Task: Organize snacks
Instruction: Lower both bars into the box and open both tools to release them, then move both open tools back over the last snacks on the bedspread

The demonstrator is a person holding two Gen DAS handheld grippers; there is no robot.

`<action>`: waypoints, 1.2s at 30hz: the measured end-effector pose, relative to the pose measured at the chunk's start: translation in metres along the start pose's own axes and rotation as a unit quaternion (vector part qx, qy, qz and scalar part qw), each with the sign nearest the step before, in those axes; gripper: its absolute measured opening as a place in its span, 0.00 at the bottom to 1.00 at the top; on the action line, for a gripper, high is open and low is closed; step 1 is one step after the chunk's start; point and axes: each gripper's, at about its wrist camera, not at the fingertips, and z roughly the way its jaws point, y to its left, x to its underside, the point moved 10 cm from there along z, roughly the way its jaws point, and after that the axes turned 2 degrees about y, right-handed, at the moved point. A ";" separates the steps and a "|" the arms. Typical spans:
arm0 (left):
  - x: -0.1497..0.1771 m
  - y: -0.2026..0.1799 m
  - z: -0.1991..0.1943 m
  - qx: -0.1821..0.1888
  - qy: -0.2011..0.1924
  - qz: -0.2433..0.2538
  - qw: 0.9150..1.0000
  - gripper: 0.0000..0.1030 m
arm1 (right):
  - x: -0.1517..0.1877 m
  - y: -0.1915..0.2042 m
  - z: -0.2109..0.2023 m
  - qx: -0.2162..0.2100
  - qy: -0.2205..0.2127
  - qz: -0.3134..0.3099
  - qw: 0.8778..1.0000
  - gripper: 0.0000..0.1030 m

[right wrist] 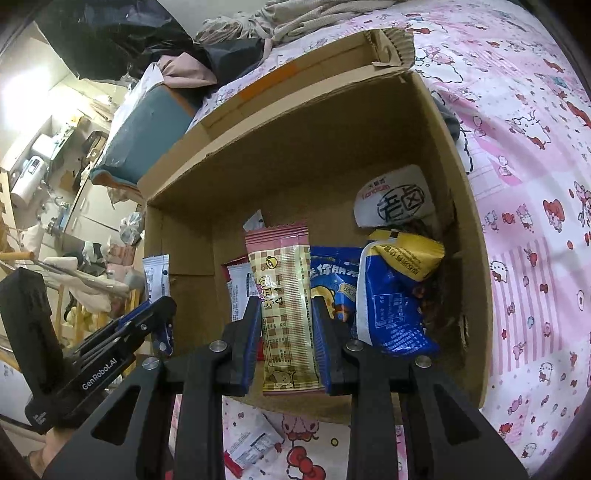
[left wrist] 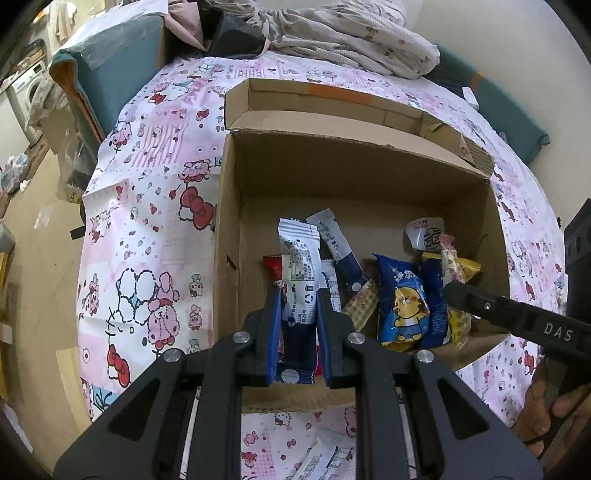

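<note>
An open cardboard box (left wrist: pixel 229 206) (right wrist: pixel 469 236) stands on a pink cartoon-print cloth and holds several snack packets. My left gripper (left wrist: pixel 298 295) is shut on a white and blue packet (left wrist: pixel 301 266), upright over the box's left part. In the right wrist view my right gripper (right wrist: pixel 285 306) is shut on a cream and pink checked packet (right wrist: pixel 286 295), held upright over the box's front. Beside it sit a blue cartoon packet (left wrist: pixel 404 302) (right wrist: pixel 332 280), a blue and yellow packet (right wrist: pixel 395 291) and a white round-labelled packet (right wrist: pixel 395 199). The left gripper (right wrist: pixel 162 314) shows at the left of the right view, and a right finger (left wrist: pixel 498 310) at the right of the left view.
A loose white packet (left wrist: pixel 321 458) (right wrist: pixel 251 443) lies on the cloth (left wrist: pixel 147 240) (right wrist: pixel 535 221) in front of the box. Crumpled bedding (left wrist: pixel 351 33) and a teal cushion (left wrist: pixel 118 62) lie beyond the box. The cloth drops off at the left towards a cluttered floor.
</note>
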 end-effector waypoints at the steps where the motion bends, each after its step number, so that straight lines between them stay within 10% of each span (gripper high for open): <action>1: 0.000 -0.001 0.001 0.001 0.001 0.000 1.000 0.15 | 0.000 0.001 0.000 -0.001 0.000 0.000 1.000 0.28; 9: 0.001 -0.008 0.000 0.015 0.004 0.002 1.000 0.20 | -0.003 0.007 -0.004 -0.021 -0.015 0.000 1.000 0.32; 12: 0.000 -0.009 -0.002 0.018 0.003 0.000 1.000 0.38 | -0.004 0.009 -0.009 -0.031 -0.028 0.001 0.999 0.68; 16: -0.002 -0.002 -0.008 0.007 -0.011 -0.017 1.000 0.77 | -0.007 0.007 -0.013 -0.023 -0.038 0.001 0.999 0.79; 36: 0.000 0.000 -0.027 0.006 -0.037 -0.011 0.999 0.77 | -0.002 0.006 -0.021 -0.003 -0.036 0.001 0.999 0.79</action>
